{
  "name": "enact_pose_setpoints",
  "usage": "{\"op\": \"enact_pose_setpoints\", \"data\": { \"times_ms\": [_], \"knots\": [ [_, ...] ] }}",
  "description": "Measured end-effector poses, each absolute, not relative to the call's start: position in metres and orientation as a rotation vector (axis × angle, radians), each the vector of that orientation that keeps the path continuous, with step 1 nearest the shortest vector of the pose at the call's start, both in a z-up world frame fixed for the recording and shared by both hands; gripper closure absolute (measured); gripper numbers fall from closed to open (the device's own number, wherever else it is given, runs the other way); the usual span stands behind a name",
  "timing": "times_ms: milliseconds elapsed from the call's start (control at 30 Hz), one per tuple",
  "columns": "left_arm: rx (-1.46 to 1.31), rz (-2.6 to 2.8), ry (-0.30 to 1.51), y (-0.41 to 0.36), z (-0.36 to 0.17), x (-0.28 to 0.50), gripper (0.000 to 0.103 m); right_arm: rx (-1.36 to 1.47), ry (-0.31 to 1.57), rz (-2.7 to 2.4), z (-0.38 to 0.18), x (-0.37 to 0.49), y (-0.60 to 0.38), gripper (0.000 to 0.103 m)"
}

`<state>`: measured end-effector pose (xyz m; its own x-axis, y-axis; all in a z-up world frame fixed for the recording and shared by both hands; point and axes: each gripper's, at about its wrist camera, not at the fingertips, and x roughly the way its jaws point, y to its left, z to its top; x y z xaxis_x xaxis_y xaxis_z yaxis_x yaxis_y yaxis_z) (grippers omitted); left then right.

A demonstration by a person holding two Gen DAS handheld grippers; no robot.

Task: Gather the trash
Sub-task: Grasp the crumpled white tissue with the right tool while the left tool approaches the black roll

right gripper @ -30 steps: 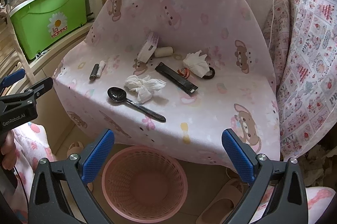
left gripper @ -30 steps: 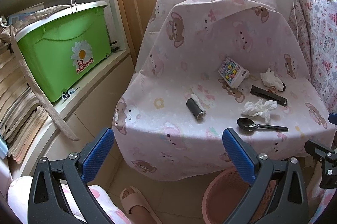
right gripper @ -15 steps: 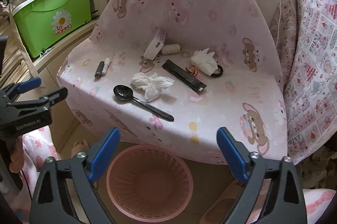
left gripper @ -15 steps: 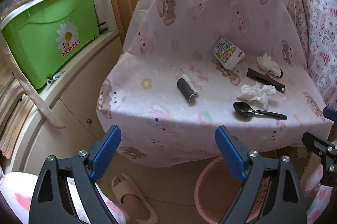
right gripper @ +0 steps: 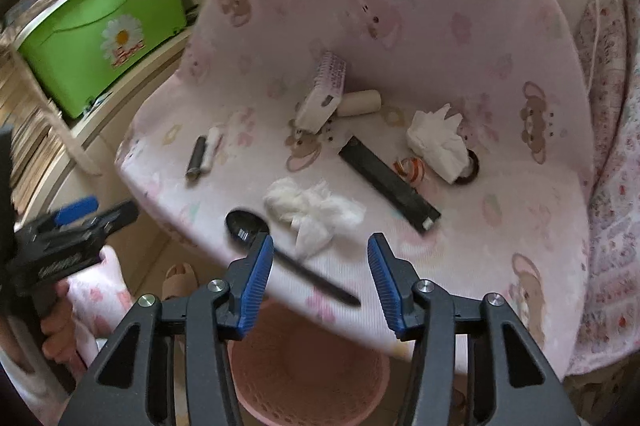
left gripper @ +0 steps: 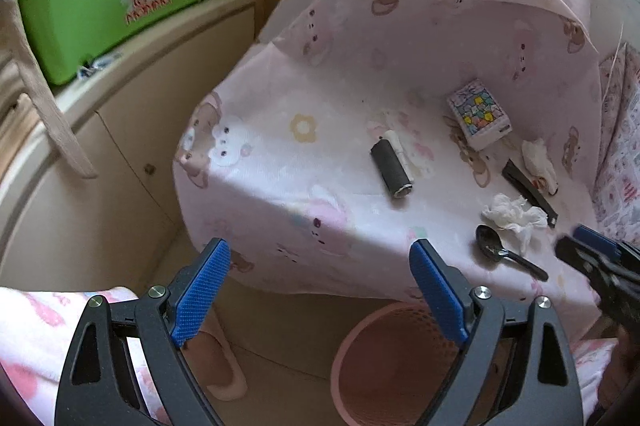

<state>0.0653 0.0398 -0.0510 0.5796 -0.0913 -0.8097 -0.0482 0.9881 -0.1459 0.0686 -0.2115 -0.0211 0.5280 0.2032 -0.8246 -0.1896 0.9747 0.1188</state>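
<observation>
Nothing is collected yet: the pink basket (right gripper: 308, 378) below the closing, empty right tool (right gripper: 320, 266) looks bare, both crumpled tissues (right gripper: 316, 209) lie ahead, left tool (left gripper: 320, 290) spread.

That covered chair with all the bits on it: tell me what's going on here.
A person holds a gripper in each hand above the chair's pink cloth. The right gripper, empty and closing, hangs over the black spoon beside a crumpled tissue. The left gripper is open and empty. A pink basket waits on the floor; nothing shows inside it.
</observation>
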Motion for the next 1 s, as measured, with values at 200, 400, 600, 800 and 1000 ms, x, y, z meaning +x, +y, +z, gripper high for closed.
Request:
{"op": "enact_pose_setpoints", "data": {
  "times_ms": [200,400,600,800,1000],
  "knots": [
    [-0.185,-0.050,0.974,0.044,-0.058,0.077,0.015,0.084,0.998,0.232,-0.045,0.092,-0.216,0.055],
    [-0.171,-0.068,0.981,0.037,-0.065,0.086,0.033,0.019,1.006,0.223,-0.056,0.101,-0.204,0.055],
    [-0.190,-0.101,0.985,0.031,-0.064,0.088,0.051,-0.019,0.992,0.191,-0.059,0.102,-0.198,0.095],
    [-0.195,-0.113,1.001,0.026,-0.065,0.095,0.067,0.030,0.906,0.168,-0.037,0.093,-0.210,0.098],
    [-0.195,-0.146,0.967,0.013,-0.049,0.111,0.078,0.073,0.871,0.153,-0.020,0.092,-0.225,0.098]
  ]
}}
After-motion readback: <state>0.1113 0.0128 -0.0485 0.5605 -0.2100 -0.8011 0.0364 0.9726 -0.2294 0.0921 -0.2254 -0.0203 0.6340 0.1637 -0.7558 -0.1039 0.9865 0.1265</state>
